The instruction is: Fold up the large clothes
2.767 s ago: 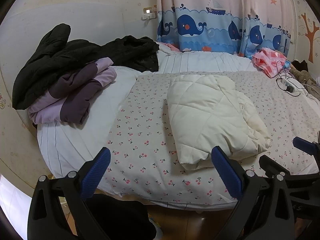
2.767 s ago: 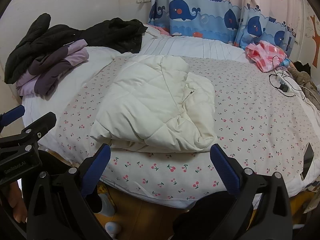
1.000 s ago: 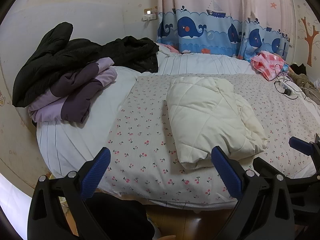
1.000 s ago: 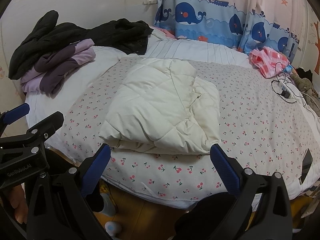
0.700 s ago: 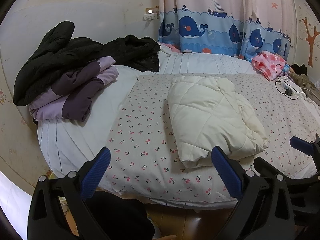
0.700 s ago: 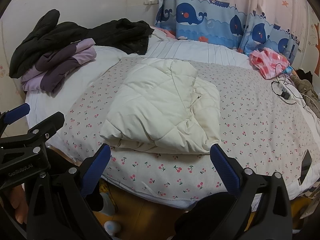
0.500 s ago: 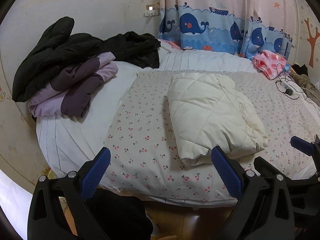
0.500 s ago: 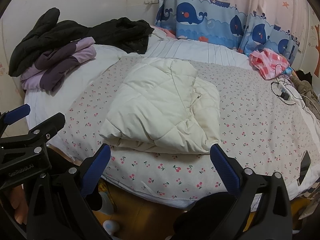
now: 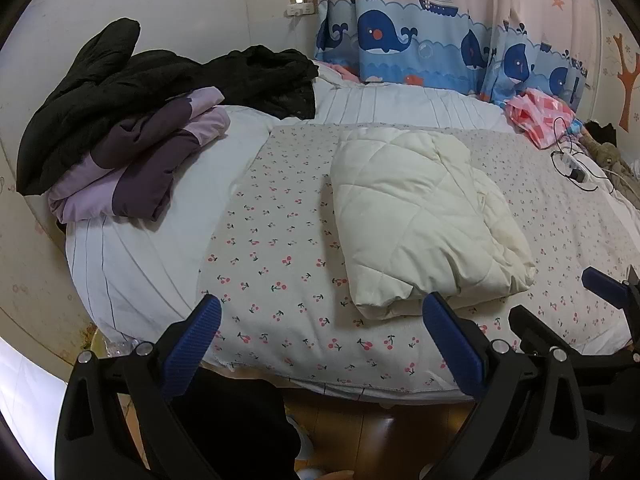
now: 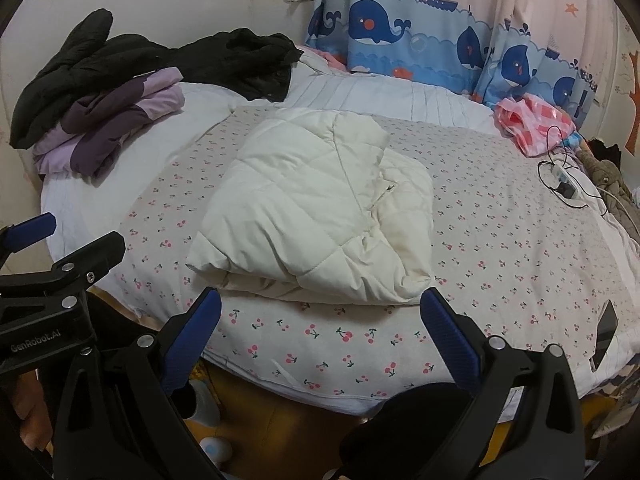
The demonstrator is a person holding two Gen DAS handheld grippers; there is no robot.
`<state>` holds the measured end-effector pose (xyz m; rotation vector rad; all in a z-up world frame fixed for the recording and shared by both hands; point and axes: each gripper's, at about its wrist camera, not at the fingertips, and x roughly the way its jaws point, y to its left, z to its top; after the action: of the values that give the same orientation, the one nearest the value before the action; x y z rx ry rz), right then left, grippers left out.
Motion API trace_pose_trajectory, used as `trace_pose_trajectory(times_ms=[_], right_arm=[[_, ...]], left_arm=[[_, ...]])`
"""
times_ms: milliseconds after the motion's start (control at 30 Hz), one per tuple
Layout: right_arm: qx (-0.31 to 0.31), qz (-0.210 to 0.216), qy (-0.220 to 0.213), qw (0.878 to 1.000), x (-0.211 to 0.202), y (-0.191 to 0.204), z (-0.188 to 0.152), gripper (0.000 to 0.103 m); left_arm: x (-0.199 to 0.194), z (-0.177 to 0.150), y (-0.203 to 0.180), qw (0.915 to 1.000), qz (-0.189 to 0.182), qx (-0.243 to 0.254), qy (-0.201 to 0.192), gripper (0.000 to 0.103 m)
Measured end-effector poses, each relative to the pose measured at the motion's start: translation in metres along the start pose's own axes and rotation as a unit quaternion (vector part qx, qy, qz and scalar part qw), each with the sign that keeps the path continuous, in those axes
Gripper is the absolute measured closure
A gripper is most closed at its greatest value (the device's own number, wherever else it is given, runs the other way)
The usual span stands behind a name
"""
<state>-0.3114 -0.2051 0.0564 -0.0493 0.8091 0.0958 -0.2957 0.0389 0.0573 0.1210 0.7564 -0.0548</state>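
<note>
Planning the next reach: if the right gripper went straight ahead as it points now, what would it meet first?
Most likely the folded cream jacket, at its near edge, as the open right gripper points at it; depth is unclear.

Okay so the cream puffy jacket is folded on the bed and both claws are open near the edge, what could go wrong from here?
The cream quilted jacket is puffy, and its right layer bulges loosely, so the fold may spring open if left or lifted by one edge. It lies near the bed's front edge, so a nudge from the open right claw or left claw might slide it toward the floor. Carrying it right risks snagging the charger cable.
</note>
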Motion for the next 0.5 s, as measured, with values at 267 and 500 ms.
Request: trace_pose_trajectory(times_ms=[267,500], right_arm=[[-0.005,-0.012,0.001,1.0,-0.001,-0.006,0.001,0.007],[0.0,-0.024,-0.005,1.0,-0.005,-0.016,0.0,0.007]], left_arm=[[0.001,0.004,-0.006,0.9999,0.006,0.012,0.008,0.006],[-0.001,0.007,-0.012,0.9996,0.018,0.021,0.008,0.006]])
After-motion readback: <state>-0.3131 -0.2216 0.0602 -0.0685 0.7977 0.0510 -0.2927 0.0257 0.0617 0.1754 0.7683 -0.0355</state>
